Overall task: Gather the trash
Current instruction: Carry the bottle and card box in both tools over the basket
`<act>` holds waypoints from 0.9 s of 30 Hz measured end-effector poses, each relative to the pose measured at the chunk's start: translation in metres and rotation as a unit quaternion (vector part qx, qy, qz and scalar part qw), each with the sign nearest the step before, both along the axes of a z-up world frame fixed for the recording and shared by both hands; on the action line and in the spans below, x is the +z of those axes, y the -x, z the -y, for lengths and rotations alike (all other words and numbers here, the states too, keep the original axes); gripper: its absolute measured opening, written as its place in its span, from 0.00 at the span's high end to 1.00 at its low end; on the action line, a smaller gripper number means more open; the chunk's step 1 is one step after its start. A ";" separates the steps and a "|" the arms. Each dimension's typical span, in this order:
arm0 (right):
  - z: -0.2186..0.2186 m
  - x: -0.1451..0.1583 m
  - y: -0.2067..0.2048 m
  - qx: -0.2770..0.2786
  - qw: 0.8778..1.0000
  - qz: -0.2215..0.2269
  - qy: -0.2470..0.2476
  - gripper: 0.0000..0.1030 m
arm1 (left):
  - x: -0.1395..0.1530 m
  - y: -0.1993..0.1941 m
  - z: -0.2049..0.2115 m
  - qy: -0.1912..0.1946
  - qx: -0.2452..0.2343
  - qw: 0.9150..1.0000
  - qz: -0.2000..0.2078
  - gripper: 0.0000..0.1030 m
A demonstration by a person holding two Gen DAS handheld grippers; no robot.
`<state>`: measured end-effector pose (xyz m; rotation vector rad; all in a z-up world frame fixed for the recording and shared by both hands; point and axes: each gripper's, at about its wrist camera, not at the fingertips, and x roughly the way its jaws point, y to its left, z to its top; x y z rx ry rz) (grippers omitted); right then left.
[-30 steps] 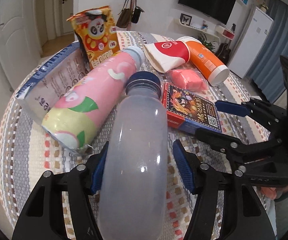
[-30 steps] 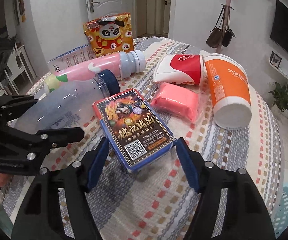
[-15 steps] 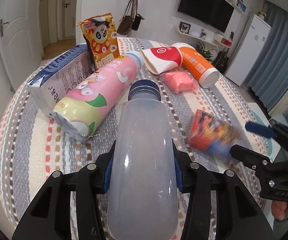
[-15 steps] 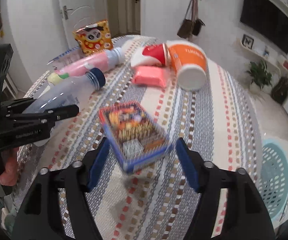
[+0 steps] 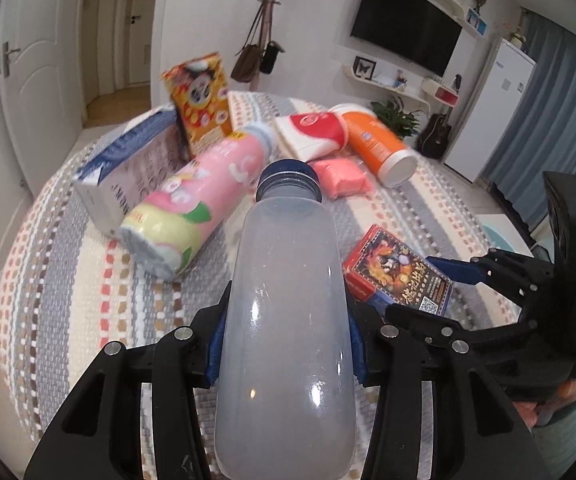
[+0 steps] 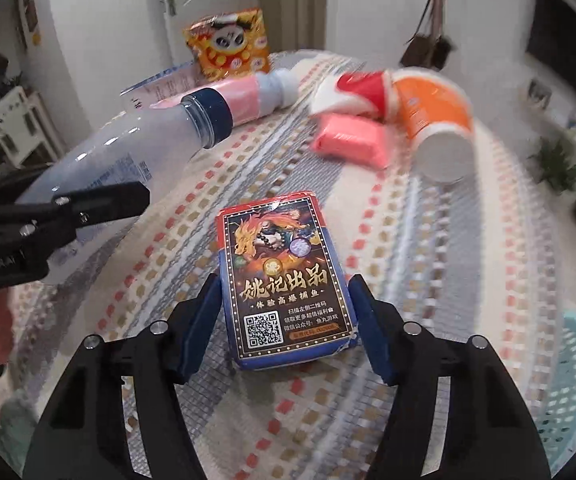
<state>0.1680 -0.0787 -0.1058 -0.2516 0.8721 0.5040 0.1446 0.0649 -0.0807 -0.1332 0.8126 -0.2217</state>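
My left gripper (image 5: 283, 344) is shut on a clear plastic bottle (image 5: 288, 312) with a dark blue cap, held above the table; it also shows in the right wrist view (image 6: 127, 152). My right gripper (image 6: 288, 320) is shut on a blue and red card box (image 6: 283, 280) with a dragon picture, lifted off the cloth; the box also shows in the left wrist view (image 5: 400, 276). On the table lie a pink bottle (image 5: 199, 200), a panda snack bag (image 5: 201, 100), a blue and white carton (image 5: 131, 168), a red and white cup (image 5: 316, 136), an orange cup (image 5: 380, 148) and a pink packet (image 5: 340, 178).
The round table has a striped woven cloth (image 5: 67, 288). A light blue mesh basket (image 6: 568, 392) stands on the floor at the right of the table. A door, hanging bags and a wall TV are behind.
Both grippers closed on their items and lifted them: left on the clear bottle, right on the card box. The views pulled back from the table; the right one swung left again.
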 end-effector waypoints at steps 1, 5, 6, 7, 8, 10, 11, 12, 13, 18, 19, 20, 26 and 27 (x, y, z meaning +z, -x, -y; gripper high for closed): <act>0.003 0.006 0.005 -0.008 1.000 0.013 0.001 0.41 | 0.003 0.002 0.001 0.001 -0.003 1.000 0.005 0.56; 0.034 0.036 0.016 -0.049 0.997 0.053 -0.029 0.41 | 0.027 0.006 0.020 0.007 -0.023 0.999 0.041 0.56; 0.046 0.045 0.020 -0.068 0.995 0.067 -0.031 0.41 | 0.035 0.005 0.028 0.008 -0.031 0.998 0.051 0.56; 0.060 0.054 0.023 -0.087 0.992 0.078 -0.038 0.41 | 0.039 0.004 0.033 0.010 -0.036 0.998 0.056 0.56; 0.071 0.059 0.027 -0.102 0.990 0.085 -0.045 0.41 | 0.045 0.003 0.041 0.011 -0.045 0.997 0.065 0.56; 0.097 0.071 0.032 -0.134 0.984 0.100 -0.057 0.41 | 0.055 0.000 0.061 0.014 -0.065 0.995 0.078 0.56; 0.114 0.077 0.036 -0.155 0.980 0.109 -0.060 0.41 | 0.061 -0.003 0.075 0.016 -0.080 0.993 0.083 0.56; 0.129 0.081 0.039 -0.176 0.975 0.118 -0.059 0.41 | 0.065 -0.006 0.087 0.018 -0.093 0.992 0.086 0.56; 0.142 0.084 0.042 -0.197 0.971 0.126 -0.055 0.41 | 0.067 -0.008 0.097 0.019 -0.102 0.991 0.087 0.56; 0.205 0.082 0.048 -0.278 0.951 0.125 -0.053 0.41 | 0.075 -0.021 0.170 0.019 -0.169 0.981 0.094 0.56; 0.221 0.078 0.050 -0.298 0.946 0.120 -0.053 0.41 | 0.075 -0.023 0.183 0.019 -0.182 0.979 0.093 0.56; 0.231 0.074 0.050 -0.310 0.942 0.115 -0.055 0.41 | 0.074 -0.026 0.200 0.018 -0.196 0.976 0.091 0.56; 0.297 0.041 0.055 -0.398 0.913 0.076 -0.054 0.41 | 0.049 -0.046 0.279 0.027 -0.263 0.963 0.049 0.56; 0.306 0.033 0.055 -0.412 0.907 0.065 -0.053 0.41 | 0.043 -0.049 0.291 0.027 -0.272 0.961 0.039 0.56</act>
